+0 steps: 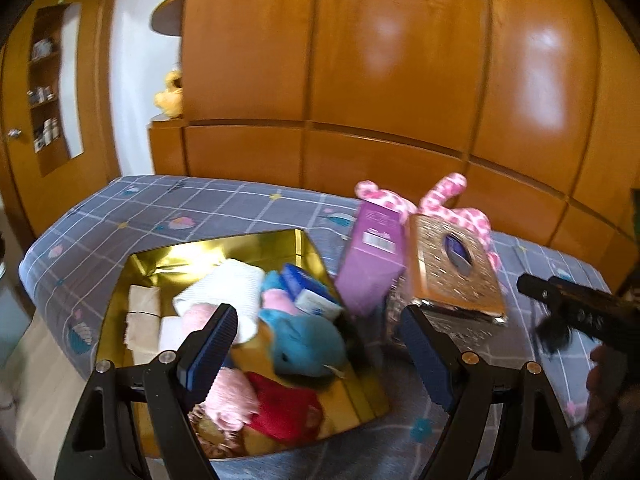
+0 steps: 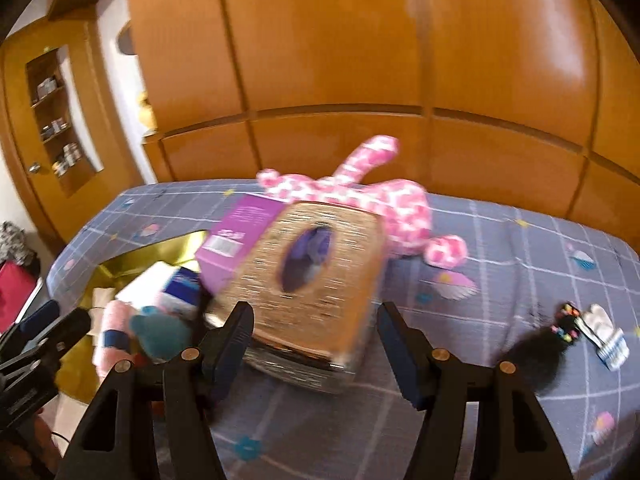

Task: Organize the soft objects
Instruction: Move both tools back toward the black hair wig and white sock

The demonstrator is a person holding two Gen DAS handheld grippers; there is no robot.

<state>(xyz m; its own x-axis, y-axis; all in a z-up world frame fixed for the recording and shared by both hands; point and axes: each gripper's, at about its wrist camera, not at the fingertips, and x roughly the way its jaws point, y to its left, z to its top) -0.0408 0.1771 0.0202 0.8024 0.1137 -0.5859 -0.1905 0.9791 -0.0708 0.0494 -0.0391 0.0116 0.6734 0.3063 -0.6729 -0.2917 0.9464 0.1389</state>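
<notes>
**Soft toys pile into the gold box**

Both grippers hang spread and empty over the bed. The left gripper [image 1: 316, 336] hovers above the shiny gold box [image 1: 224, 246], stuffed with one fluffy blue plush [image 1: 304, 344], a red one, pink ones and ribbed white cloth. Just beside the box, before the right gripper [image 2: 316, 332]: one glittery tissue box [image 2: 320, 280], one purple carton [image 2: 240, 228], one spotted pink plush [image 2: 400, 204].

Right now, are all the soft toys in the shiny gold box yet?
Not yet. The gold box already holds the blue plush, a white cloth and other soft things. Both the left gripper and right gripper are open and empty. The pink spotted plush and sock still lie on the bed.
</notes>
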